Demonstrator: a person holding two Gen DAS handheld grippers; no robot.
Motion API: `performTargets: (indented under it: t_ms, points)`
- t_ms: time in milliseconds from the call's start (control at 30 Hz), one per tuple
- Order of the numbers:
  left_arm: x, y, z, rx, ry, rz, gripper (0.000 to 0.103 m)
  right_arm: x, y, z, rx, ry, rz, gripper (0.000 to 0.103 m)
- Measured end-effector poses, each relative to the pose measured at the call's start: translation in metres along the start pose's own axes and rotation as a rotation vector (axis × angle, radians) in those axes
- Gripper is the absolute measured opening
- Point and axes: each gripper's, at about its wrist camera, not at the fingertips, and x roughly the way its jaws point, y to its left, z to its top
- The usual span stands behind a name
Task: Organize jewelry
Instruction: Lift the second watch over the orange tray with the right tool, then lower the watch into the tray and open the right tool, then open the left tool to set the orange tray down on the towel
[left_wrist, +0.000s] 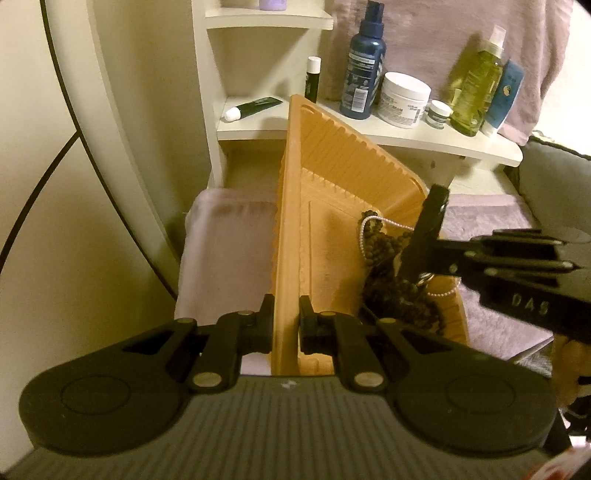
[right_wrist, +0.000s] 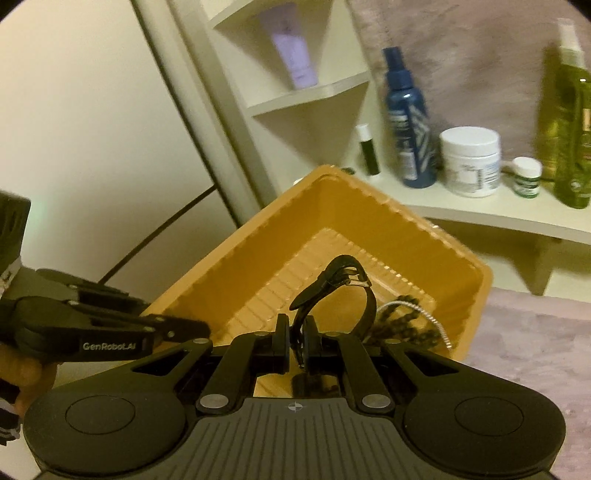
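Note:
An orange plastic tray (left_wrist: 325, 155) with ribbed walls stands tilted below a shelf. My left gripper (left_wrist: 286, 306) is shut on its near wall. In the tray lie dark bead strands (left_wrist: 384, 243) and a pearl strand (left_wrist: 388, 220). My right gripper (left_wrist: 421, 251) reaches in from the right over the beads. In the right wrist view the right gripper (right_wrist: 297, 332) is shut on a black watch (right_wrist: 343, 273), whose strap and buckle arch above the tray (right_wrist: 258, 236). The beads (right_wrist: 402, 325) lie just right of it, and the left gripper (right_wrist: 199, 328) holds the tray's left rim.
A white shelf (left_wrist: 443, 144) behind the tray carries a blue spray bottle (left_wrist: 364, 74), a white jar (left_wrist: 404, 98), a small jar (left_wrist: 439, 114) and a yellow-green bottle (left_wrist: 476, 92). Lavender cloth (left_wrist: 221, 240) lies under the tray. A cream wall is at left.

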Motion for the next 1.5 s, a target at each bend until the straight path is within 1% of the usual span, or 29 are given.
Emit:
performTargets:
  t_ms: [300, 533, 733, 867, 1033, 1233, 1300, 1333, 1367, 1400, 1433, 1500]
  points:
    - [0.004, 0.009, -0.002, -0.024, 0.004, -0.025, 0.011, 0.020, 0.002, 0.000, -0.002, 0.081, 0.025, 0.007]
    - [0.006, 0.015, -0.005, -0.050, 0.008, -0.038, 0.011, 0.025, 0.005, 0.003, -0.003, 0.099, 0.022, 0.007]
    - [0.011, 0.021, -0.008, -0.079, 0.015, -0.051, 0.011, 0.033, 0.003, 0.005, 0.021, 0.117, 0.038, 0.007]
    - [0.014, 0.026, -0.011, -0.097, 0.019, -0.055, 0.011, 0.032, 0.003, 0.006, 0.022, 0.111, 0.046, 0.007]
    - [0.018, 0.033, -0.017, -0.116, 0.026, -0.058, 0.011, 0.034, 0.004, 0.008, 0.025, 0.108, 0.034, 0.007]
    - [0.023, 0.039, -0.020, -0.141, 0.031, -0.066, 0.012, 0.022, 0.001, 0.006, 0.043, 0.083, -0.006, 0.008]
    - [0.025, 0.041, -0.021, -0.150, 0.032, -0.067, 0.012, 0.017, 0.000, 0.005, 0.046, 0.074, -0.026, 0.011]
    - [0.026, 0.042, -0.022, -0.155, 0.033, -0.068, 0.012, 0.014, -0.001, 0.005, 0.046, 0.071, -0.042, 0.019]
    - [0.027, 0.043, -0.023, -0.161, 0.033, -0.069, 0.012, 0.010, -0.002, 0.004, 0.049, 0.060, -0.056, 0.032]
    - [0.028, 0.044, -0.023, -0.168, 0.032, -0.071, 0.012, 0.008, -0.003, 0.003, 0.055, 0.050, -0.065, 0.040]
    - [0.029, 0.045, -0.024, -0.169, 0.033, -0.071, 0.012, 0.004, -0.005, 0.002, 0.064, 0.039, -0.071, 0.051]
    - [0.030, 0.047, -0.024, -0.179, 0.033, -0.072, 0.012, -0.002, -0.009, 0.000, 0.081, 0.027, -0.085, 0.054]
